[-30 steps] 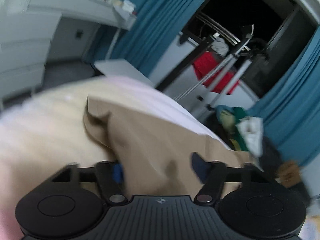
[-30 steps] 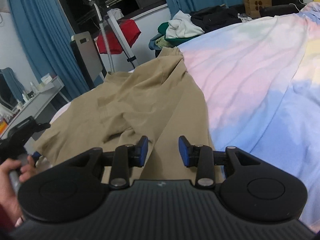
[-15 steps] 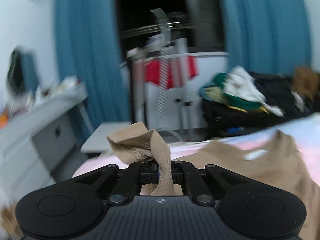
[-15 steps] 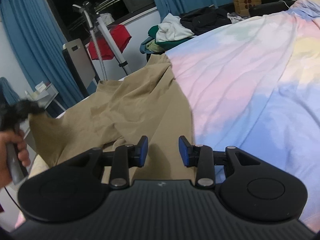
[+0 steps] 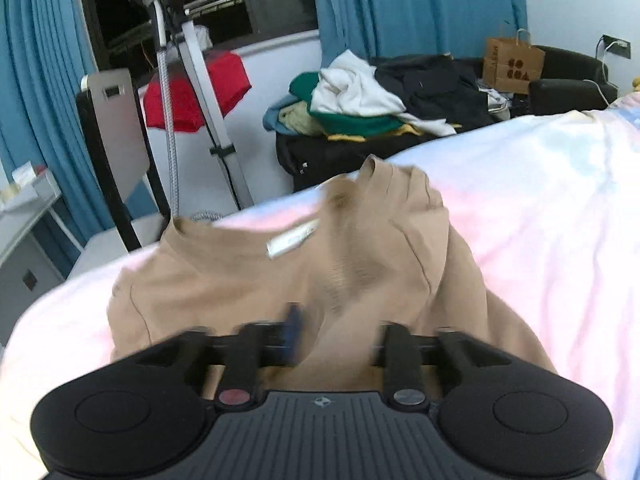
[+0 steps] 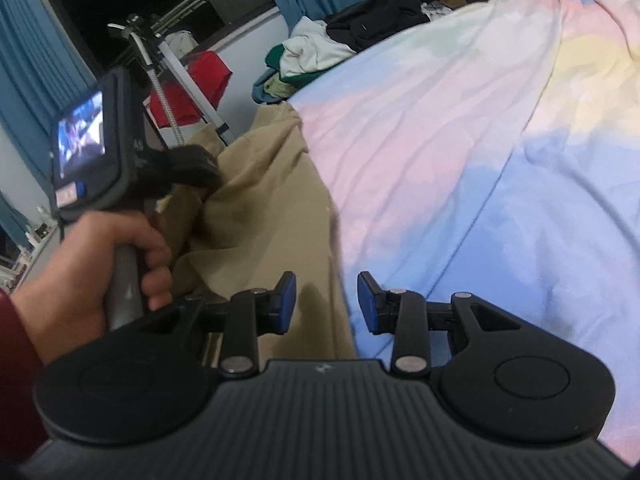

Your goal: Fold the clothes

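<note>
A tan T-shirt (image 5: 304, 272) lies on the pastel bedsheet (image 5: 552, 208), collar and white neck label (image 5: 292, 240) facing up, with a fold of cloth laid across its middle. My left gripper (image 5: 336, 332) hovers open just over the shirt's near part, nothing between its blurred fingers. In the right wrist view the same shirt (image 6: 272, 208) runs along the sheet's left side. My right gripper (image 6: 326, 300) stands open above the shirt's right edge, empty. A hand (image 6: 100, 264) holds the left gripper's handle over the shirt.
A heap of clothes (image 5: 360, 108) and a dark sofa sit beyond the bed's far edge. A garment steamer stand (image 5: 188, 80) with a red cloth, blue curtains, a paper bag (image 5: 512, 66) and a grey desk (image 5: 24, 216) surround it. Bedsheet (image 6: 500, 152) spreads wide to the right.
My left gripper, shut on a lifted bunch of the shirt half a second ago, has carried it across, opened and let it drop. My right gripper stays open, shifted slightly.
</note>
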Available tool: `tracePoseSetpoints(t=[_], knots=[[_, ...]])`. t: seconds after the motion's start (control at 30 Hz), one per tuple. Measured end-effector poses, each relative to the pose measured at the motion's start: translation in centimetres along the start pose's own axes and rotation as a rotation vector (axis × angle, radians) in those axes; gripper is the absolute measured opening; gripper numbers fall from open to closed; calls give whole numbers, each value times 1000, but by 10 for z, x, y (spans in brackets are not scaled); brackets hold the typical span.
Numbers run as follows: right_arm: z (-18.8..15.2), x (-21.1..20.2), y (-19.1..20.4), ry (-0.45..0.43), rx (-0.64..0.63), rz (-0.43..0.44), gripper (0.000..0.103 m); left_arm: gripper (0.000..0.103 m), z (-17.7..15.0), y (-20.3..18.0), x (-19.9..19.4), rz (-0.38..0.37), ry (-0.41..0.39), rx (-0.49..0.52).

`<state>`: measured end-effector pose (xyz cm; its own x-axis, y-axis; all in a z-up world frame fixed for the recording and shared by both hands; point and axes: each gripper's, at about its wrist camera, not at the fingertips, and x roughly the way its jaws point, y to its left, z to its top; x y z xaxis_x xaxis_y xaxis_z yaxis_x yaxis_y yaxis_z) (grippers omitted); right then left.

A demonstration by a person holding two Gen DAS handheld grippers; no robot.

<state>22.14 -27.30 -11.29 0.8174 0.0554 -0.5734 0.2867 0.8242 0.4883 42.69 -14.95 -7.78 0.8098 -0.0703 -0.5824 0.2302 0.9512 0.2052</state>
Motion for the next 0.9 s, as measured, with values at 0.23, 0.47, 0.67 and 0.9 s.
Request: tracePoseSetpoints(t=[0.23, 0.47, 0.67, 0.9], knots=[[1, 5, -2, 21, 11, 15, 38, 82, -21, 52, -36, -110, -36, -152], [2, -13, 1, 60, 15, 65, 38, 83, -64, 130, -67, -247, -21, -393], [-1, -24, 8, 66, -45, 109, 38, 66, -91, 138, -53, -332, 23, -397], [-1, -10, 7, 106, -31, 101, 38, 42, -86, 102, -48, -432, 36, -240]])
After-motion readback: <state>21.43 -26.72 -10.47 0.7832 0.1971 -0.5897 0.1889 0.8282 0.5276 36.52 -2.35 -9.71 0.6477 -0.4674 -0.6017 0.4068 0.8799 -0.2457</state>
